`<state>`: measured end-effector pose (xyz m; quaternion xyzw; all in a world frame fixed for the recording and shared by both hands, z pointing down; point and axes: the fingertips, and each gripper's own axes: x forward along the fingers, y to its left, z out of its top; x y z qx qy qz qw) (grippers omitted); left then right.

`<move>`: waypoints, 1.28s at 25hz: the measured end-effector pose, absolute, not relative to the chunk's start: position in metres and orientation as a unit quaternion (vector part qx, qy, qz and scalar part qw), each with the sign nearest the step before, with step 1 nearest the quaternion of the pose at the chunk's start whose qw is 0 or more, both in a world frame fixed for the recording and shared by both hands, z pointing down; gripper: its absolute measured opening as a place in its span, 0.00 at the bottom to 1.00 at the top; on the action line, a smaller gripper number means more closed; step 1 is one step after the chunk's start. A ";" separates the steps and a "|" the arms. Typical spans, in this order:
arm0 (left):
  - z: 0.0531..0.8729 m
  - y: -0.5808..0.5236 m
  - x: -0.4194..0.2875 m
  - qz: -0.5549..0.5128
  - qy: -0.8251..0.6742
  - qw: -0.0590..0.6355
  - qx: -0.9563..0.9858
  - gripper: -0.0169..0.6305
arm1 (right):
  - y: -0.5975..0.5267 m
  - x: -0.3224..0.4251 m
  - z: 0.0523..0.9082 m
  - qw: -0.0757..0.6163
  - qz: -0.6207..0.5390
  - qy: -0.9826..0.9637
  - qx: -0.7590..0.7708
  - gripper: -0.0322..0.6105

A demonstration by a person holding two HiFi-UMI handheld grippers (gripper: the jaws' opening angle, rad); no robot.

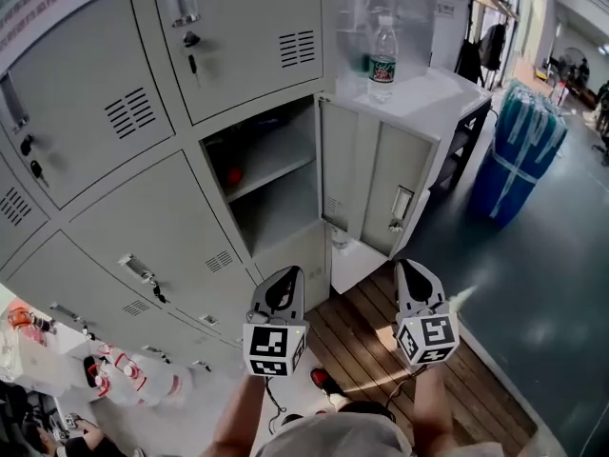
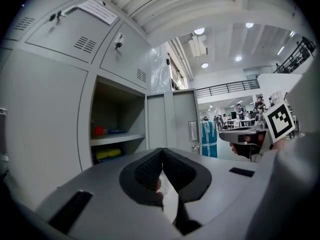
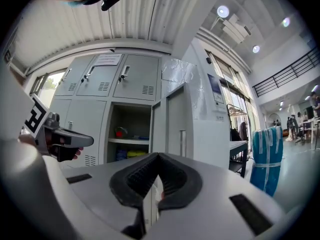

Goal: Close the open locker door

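Head view: grey metal locker door stands wide open, swung out to the right of its open grey compartment, about square to the grey locker bank. Left gripper and right gripper hang near the person, well short of the door, neither touching it. Both gripper views show the black jaws pressed together with nothing between them (a small red item and a yellow item lie inside the compartment). Judgement: task not begun. All is left: reach the door's free edge, swing it leftward to the frame, press it flush.
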<state>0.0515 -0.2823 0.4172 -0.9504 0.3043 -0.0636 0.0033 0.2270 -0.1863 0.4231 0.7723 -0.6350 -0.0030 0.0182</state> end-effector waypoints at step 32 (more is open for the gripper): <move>0.442 -0.358 0.144 -0.089 0.276 -0.015 -0.957 0.06 | -0.282 0.323 0.425 0.010 0.004 -0.636 0.772 0.42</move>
